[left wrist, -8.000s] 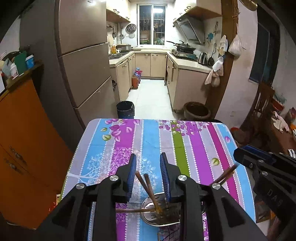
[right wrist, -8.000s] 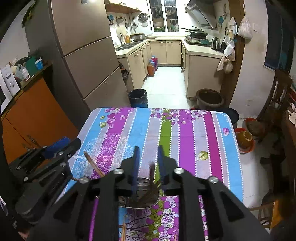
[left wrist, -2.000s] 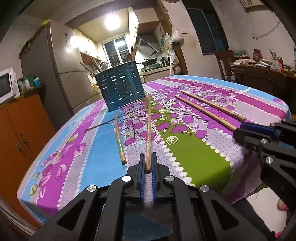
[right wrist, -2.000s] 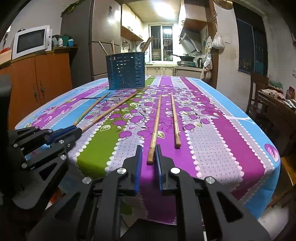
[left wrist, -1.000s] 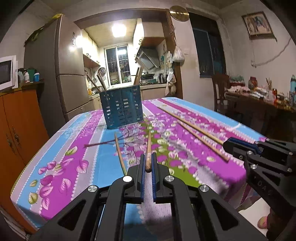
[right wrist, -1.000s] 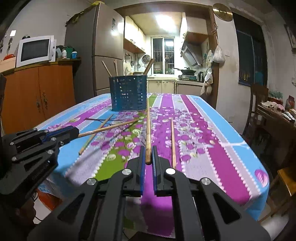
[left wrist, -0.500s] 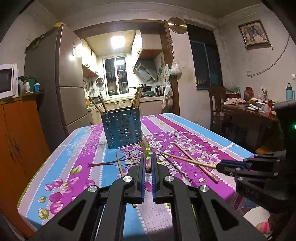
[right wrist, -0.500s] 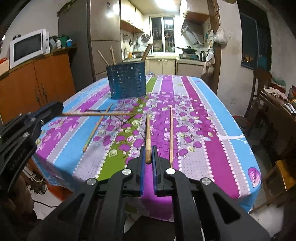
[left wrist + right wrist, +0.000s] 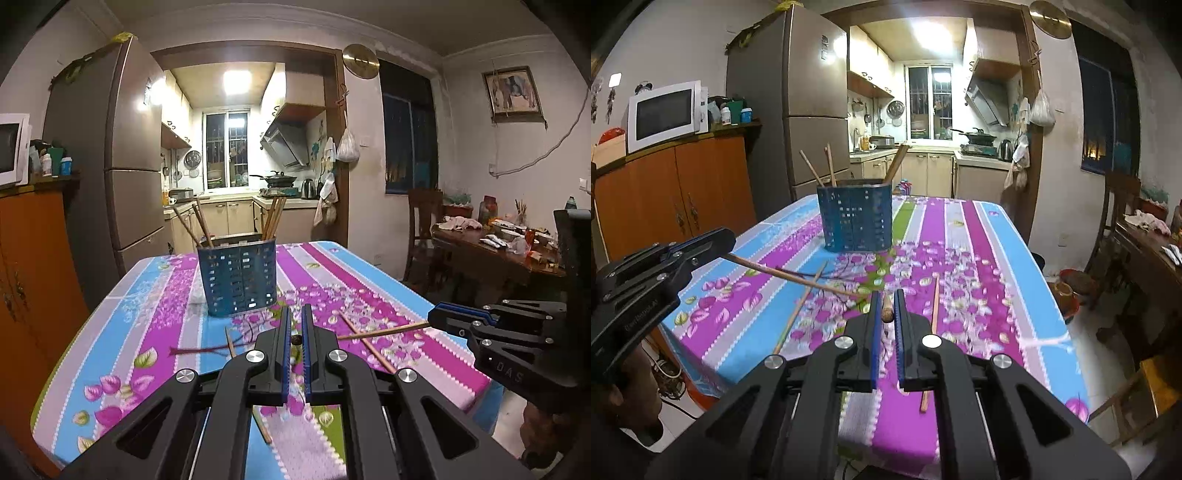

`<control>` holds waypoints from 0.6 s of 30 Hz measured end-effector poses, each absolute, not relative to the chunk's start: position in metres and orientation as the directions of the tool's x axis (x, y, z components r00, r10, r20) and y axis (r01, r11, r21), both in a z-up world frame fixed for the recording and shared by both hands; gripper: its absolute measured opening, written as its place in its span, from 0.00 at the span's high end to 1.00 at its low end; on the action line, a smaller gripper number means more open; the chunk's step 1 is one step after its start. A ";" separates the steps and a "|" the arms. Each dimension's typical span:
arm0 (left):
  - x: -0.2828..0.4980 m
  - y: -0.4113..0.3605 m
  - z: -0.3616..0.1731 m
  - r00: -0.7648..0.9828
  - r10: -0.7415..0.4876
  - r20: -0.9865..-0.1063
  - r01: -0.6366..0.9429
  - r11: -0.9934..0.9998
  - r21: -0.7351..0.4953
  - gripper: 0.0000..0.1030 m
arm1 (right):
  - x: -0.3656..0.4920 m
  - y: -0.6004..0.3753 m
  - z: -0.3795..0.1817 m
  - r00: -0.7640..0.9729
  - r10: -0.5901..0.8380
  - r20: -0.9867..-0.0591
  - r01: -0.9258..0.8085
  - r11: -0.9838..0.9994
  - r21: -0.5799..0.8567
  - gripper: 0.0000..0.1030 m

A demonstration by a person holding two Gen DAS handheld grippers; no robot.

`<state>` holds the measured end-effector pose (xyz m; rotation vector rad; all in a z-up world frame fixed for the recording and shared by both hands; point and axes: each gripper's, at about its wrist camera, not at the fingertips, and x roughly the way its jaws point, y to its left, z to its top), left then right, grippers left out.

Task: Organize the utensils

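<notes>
Both black tongs are lifted above the surface (image 9: pixel 1008 251), which wears a striped floral cloth in purple, blue and green. The left tongs (image 9: pixel 294 334) are clamped on a thin wooden chopstick (image 9: pixel 783 271), its end seen head-on between the blue pads. The right tongs (image 9: pixel 886 310) pinch a second wooden chopstick (image 9: pixel 384 329) the same way. Two more wooden chopsticks (image 9: pixel 930 332) lie loose on the cloth. Further back stands a blue perforated utensil holder (image 9: pixel 854 214), upright, with several chopsticks already leaning inside it.
</notes>
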<state>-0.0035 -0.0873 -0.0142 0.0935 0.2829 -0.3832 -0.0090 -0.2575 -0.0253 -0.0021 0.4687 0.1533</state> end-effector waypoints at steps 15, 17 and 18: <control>0.068 -0.103 0.032 0.813 -0.422 -0.401 0.463 0.887 0.005 0.99 | 0.056 -0.260 0.027 0.840 0.197 -0.506 -0.245 0.969 -0.030 0.95; 0.076 -0.105 0.032 0.806 -0.420 -0.417 0.464 0.886 0.004 0.99 | 0.064 -0.259 0.032 0.834 0.200 -0.515 -0.254 0.966 -0.037 0.95; 0.081 -0.106 0.032 0.800 -0.420 -0.427 0.466 0.885 0.004 0.99 | 0.067 -0.259 0.033 0.831 0.202 -0.518 -0.258 0.965 -0.037 0.95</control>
